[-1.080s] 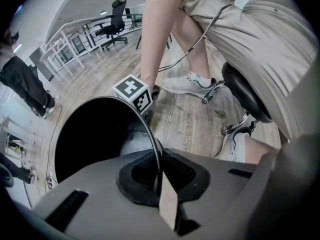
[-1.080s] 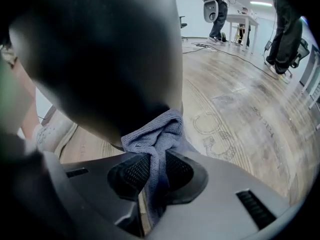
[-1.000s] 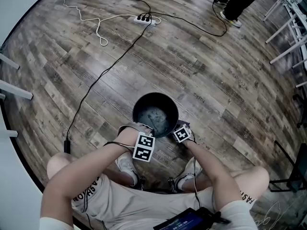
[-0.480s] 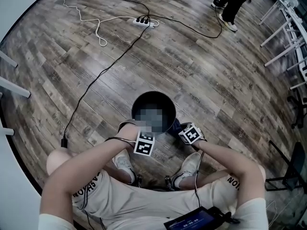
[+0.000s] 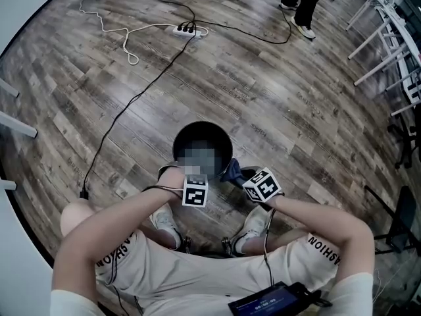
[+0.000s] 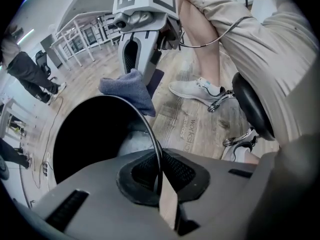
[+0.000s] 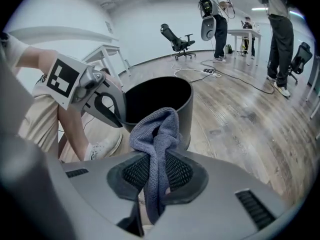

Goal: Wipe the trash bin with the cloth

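**Cloth pinched beside the clamped bin rim**

The black trash bin (image 5: 176,143) is stood upright on the wooden floor (image 5: 283,91). Its thin rim is clamped at the near side between the closed jaws of the left hand-held gripper (image 6: 160,186). The blue-grey cloth (image 7: 156,129) is pinched between the jaws of the right hand-held gripper (image 7: 154,184), bunched above them and trailing below. The cloth is held just beside the bin's rim, on its right in the head view. Whether cloth and rim touch cannot be told.
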`<act>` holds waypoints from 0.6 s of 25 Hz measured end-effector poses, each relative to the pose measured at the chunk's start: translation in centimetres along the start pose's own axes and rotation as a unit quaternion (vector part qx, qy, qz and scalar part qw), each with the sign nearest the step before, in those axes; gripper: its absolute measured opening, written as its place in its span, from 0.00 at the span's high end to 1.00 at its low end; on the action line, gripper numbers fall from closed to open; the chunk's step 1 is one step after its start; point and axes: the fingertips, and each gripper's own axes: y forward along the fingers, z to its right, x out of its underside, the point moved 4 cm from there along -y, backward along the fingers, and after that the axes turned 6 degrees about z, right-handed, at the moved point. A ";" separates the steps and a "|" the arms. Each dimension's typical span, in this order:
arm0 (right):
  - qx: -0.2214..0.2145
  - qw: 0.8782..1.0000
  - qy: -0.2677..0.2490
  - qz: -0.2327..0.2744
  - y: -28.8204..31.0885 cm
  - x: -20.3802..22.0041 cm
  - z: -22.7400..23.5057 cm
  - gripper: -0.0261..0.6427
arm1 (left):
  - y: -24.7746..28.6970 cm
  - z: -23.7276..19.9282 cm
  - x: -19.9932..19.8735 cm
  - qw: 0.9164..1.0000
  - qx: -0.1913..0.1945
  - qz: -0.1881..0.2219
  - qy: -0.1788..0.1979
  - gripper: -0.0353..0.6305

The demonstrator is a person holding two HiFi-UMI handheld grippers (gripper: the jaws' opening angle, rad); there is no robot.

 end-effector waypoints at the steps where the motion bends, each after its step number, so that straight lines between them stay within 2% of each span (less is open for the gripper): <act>1: 0.000 1.000 0.001 0.002 0.4 -0.4 -0.3 0.87 | 0.1 0.0 -0.1 1.000 0.000 0.000 -0.003 0.91; 7: 0.006 1.000 0.001 -0.009 2.2 -1.2 -0.1 0.87 | 0.1 -0.3 -0.3 1.000 -0.003 -0.002 -0.020 0.91; 15: 0.027 0.999 -0.002 -0.031 7.3 2.4 2.5 0.87 | 0.3 -0.5 -0.8 0.999 0.007 -0.003 -0.042 0.91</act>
